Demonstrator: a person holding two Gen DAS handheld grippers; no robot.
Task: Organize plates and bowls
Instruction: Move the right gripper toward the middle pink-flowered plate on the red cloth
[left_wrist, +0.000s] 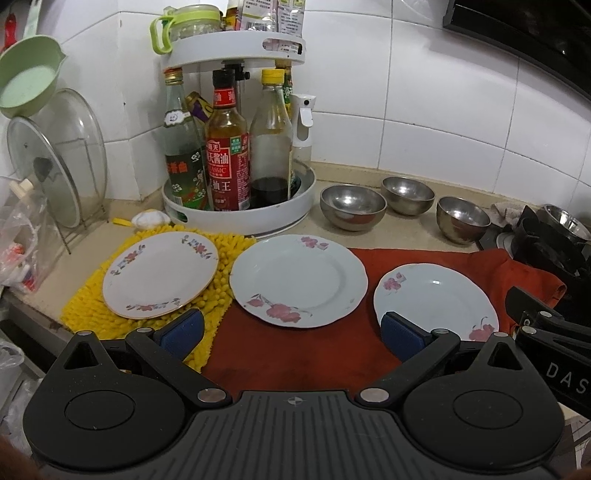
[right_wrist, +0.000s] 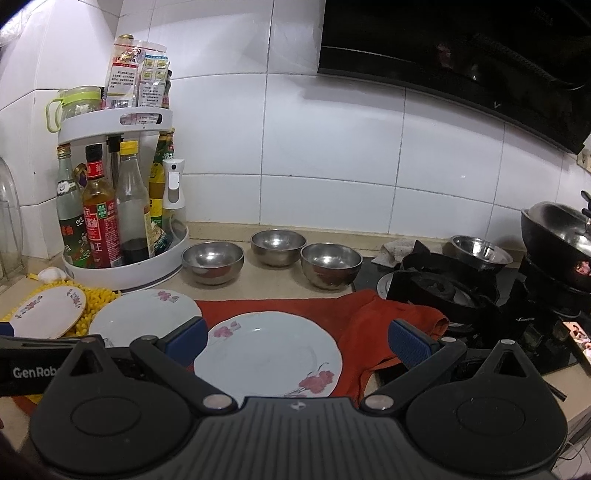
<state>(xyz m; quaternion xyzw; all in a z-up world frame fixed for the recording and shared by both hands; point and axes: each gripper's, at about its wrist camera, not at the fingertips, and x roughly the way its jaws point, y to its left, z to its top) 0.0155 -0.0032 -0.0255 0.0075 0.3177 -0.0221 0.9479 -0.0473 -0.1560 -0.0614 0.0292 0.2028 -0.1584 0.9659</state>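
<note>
Three floral plates lie in a row on the counter: a gold-rimmed plate (left_wrist: 160, 274) (right_wrist: 48, 312) on a yellow mat, a large middle plate (left_wrist: 298, 280) (right_wrist: 144, 314), and a right plate (left_wrist: 436, 301) (right_wrist: 267, 354) on a red cloth. Behind them stand three steel bowls: left bowl (left_wrist: 352, 206) (right_wrist: 212, 262), middle bowl (left_wrist: 407, 195) (right_wrist: 278, 246), right bowl (left_wrist: 463, 219) (right_wrist: 330, 265). My left gripper (left_wrist: 291, 334) is open and empty, hovering before the middle plate. My right gripper (right_wrist: 297, 343) is open and empty over the right plate.
A white two-tier turntable (left_wrist: 240, 210) (right_wrist: 125, 271) full of sauce bottles stands at the back left. Glass lids in a rack (left_wrist: 55, 158) lean further left. A gas stove (right_wrist: 461, 295) with a steel bowl and a wok (right_wrist: 557, 240) fills the right. The red cloth (left_wrist: 295, 354) covers the counter front.
</note>
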